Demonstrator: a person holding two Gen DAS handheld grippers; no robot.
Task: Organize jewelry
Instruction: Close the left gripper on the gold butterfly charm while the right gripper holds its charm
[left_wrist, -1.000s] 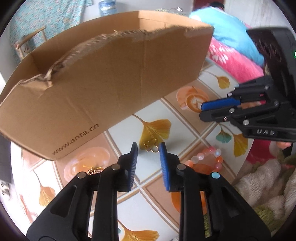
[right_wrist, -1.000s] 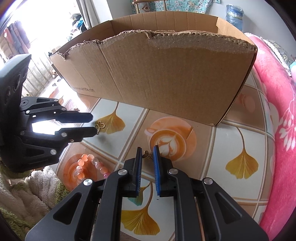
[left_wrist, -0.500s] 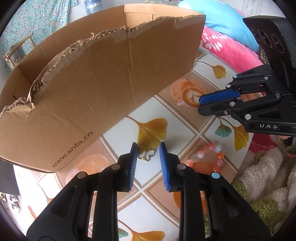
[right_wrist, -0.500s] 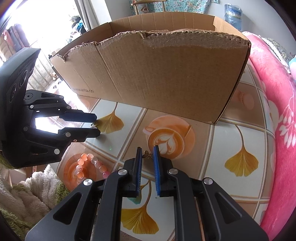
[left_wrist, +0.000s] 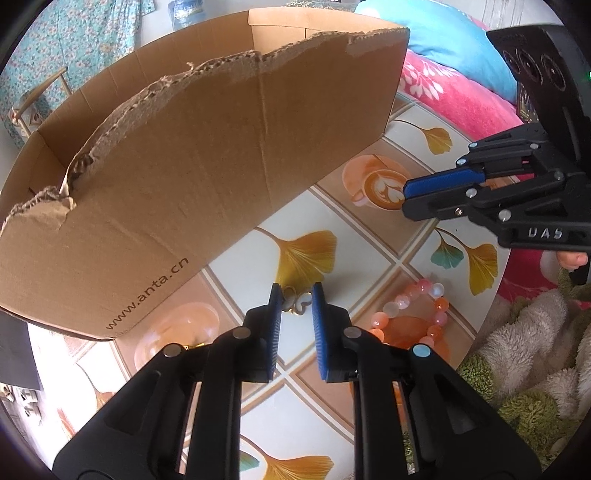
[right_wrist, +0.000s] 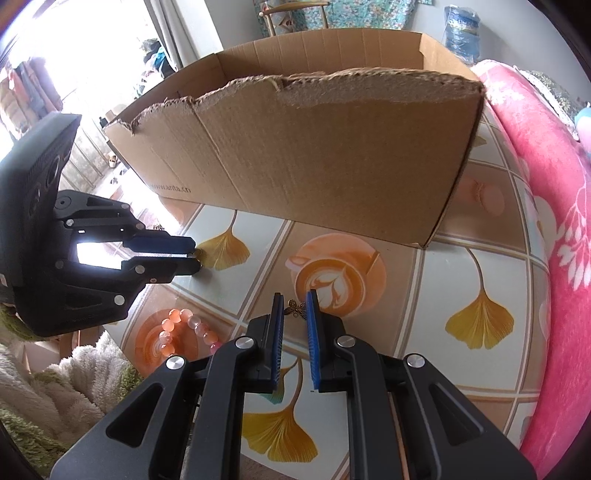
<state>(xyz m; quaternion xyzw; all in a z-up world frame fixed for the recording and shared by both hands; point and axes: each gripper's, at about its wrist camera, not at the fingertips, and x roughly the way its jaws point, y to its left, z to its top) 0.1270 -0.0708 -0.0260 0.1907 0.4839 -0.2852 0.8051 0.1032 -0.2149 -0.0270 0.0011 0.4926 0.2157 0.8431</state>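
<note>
The left gripper (left_wrist: 294, 301) is bracketing a small gold-and-white earring (left_wrist: 297, 302) lying on the worktop (left_wrist: 369, 236) just near of the cardboard box (left_wrist: 207, 155). Its jaws are parted around the earring, not yet pinching, as far as I can tell. The earring's long axis is running roughly left to right across the gap, so a closing squeeze could flick this light piece out sideways or pin only a thin edge. The bead bracelet (left_wrist: 410, 317) is lying to the right. The right gripper (right_wrist: 294, 306) is straddling a butterfly charm (right_wrist: 294, 308), jaws slightly apart; whether they are touching it I cannot tell.
</note>
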